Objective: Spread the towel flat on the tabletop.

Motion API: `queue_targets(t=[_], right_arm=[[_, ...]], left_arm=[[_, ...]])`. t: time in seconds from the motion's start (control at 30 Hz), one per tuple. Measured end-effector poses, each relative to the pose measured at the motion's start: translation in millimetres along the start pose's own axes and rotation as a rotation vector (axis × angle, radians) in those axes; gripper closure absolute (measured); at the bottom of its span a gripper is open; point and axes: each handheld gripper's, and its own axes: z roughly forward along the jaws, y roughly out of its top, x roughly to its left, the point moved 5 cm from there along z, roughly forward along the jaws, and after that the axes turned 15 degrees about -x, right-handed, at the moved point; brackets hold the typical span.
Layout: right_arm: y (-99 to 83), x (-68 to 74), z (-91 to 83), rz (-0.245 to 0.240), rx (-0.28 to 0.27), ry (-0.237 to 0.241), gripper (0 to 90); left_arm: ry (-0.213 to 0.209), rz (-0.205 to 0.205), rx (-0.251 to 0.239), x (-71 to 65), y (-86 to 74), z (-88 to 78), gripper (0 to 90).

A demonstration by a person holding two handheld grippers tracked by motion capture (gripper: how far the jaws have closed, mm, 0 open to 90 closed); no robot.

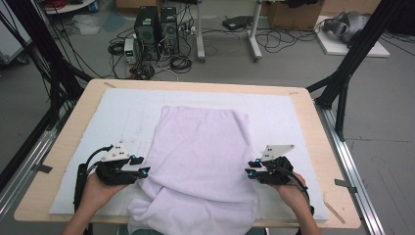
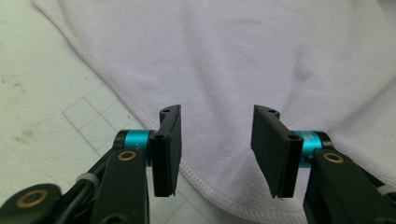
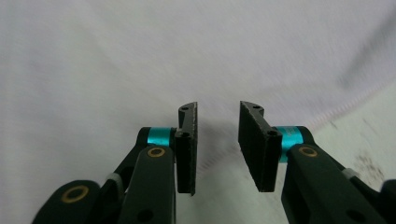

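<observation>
White towel (image 1: 200, 161) lies mid-table, near end draped over the table's front edge. We've got left gripper (image 2: 215, 149) and right gripper (image 3: 217, 147) both w/ jaws apart, nothing held, at its side hems. Soft, limp, light imo; we'd pinch the hemmed edges.

Towel (image 1: 203, 161) on mat (image 1: 127, 112), between grippers

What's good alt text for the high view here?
A white towel lies spread on a white mat over a wooden table, its near end bunched at the table edge. A person's hands hold the left gripper and right gripper at the towel's side edges, jaws open.
</observation>
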Motion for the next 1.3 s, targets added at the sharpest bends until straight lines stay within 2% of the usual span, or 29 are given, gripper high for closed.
queue_targets(t=[0.13, 0.2, 0.3, 0.33, 0.37, 0.4, 0.43, 0.5, 0.53, 0.6, 0.63, 0.7, 0.8, 0.93, 1.03, 1.07, 1.13, 1.23, 1.3], right_arm=[[11.1, 26.3, -1.4, -0.042, -0.052, 0.068, 63.7], [10.7, 39.8, 3.6, -0.062, -0.048, 0.115, 61.4], [5.9, 57.7, 11.3, -0.072, -0.023, 0.187, 58.3], [4.7, 62.3, 12.8, -0.078, -0.023, 0.211, 57.8], [3.4, 66.7, 13.4, -0.070, -0.024, 0.238, 57.1], [2.6, 69.6, 14.0, -0.073, -0.034, 0.260, 56.9], [1.3, 72.5, 14.2, -0.072, -0.035, 0.284, 56.9], [-1.7, 74.3, 16.3, -0.083, -0.015, 0.310, 61.3], [-3.4, 74.8, 17.8, -0.091, 0.006, 0.320, 68.1], [-5.6, 74.3, 21.5, -0.125, 0.058, 0.318, 84.2], [-4.4, 73.2, 22.6, -0.123, 0.066, 0.320, 86.8], [2.2, 66.9, 23.3, -0.133, 0.058, 0.285, 87.6], [14.5, 48.3, 22.4, -0.137, 0.059, 0.200, 87.8], [20.2, 24.8, 31.0, -0.126, 0.080, 0.111, 87.8], [12.4, 18.2, 42.7, -0.101, 0.124, 0.096, 87.4], [11.6, 17.1, 43.8, -0.087, 0.107, 0.097, 86.6], [13.1, 16.7, 40.1, -0.078, 0.084, 0.083, 79.4], [22.2, 19.2, 25.0, -0.099, 0.020, 0.054, 76.3], [29.2, 25.6, 12.7, -0.107, -0.031, 0.066, 74.5]], left_arm=[[-0.026, 0.017, 0.003, -7.8, 0.3, -1.8, 53.1], [-0.047, 0.014, 0.033, -11.1, -5.8, 4.6, 53.4], [-0.091, 0.005, 0.111, -16.7, -20.6, 18.1, 53.4], [-0.111, 0.013, 0.131, -18.9, -24.8, 20.9, 57.5], [-0.127, 0.030, 0.142, -20.8, -27.9, 22.4, 66.8], [-0.117, 0.045, 0.134, -21.8, -28.6, 22.6, 74.2], [-0.130, 0.037, 0.130, -21.5, -27.6, 22.0, 79.8], [-0.126, 0.035, 0.127, -19.4, -25.3, 21.5, 84.5], [-0.118, 0.029, 0.116, -18.5, -23.7, 21.9, 84.9], [-0.102, 0.036, 0.110, -15.7, -20.3, 22.6, 85.3], [-0.088, 0.040, 0.095, -14.3, -17.2, 23.6, 85.4], [-0.069, 0.050, 0.084, -11.4, -12.0, 25.4, 85.5], [-0.039, 0.054, 0.067, -3.1, -3.7, 33.1, 85.0], [0.019, 0.069, 0.101, 13.5, -2.2, 52.8, 82.7], [0.015, 0.040, 0.129, 20.3, -6.7, 63.2, 75.9], [0.022, 0.033, 0.126, 21.3, -6.2, 61.8, 72.7], [0.033, 0.026, 0.106, 20.9, -2.8, 53.9, 66.5], [0.038, 0.042, 0.056, 15.7, 6.1, 35.8, 60.8], [0.021, 0.063, 0.030, 7.9, 12.5, 24.2, 60.4]])
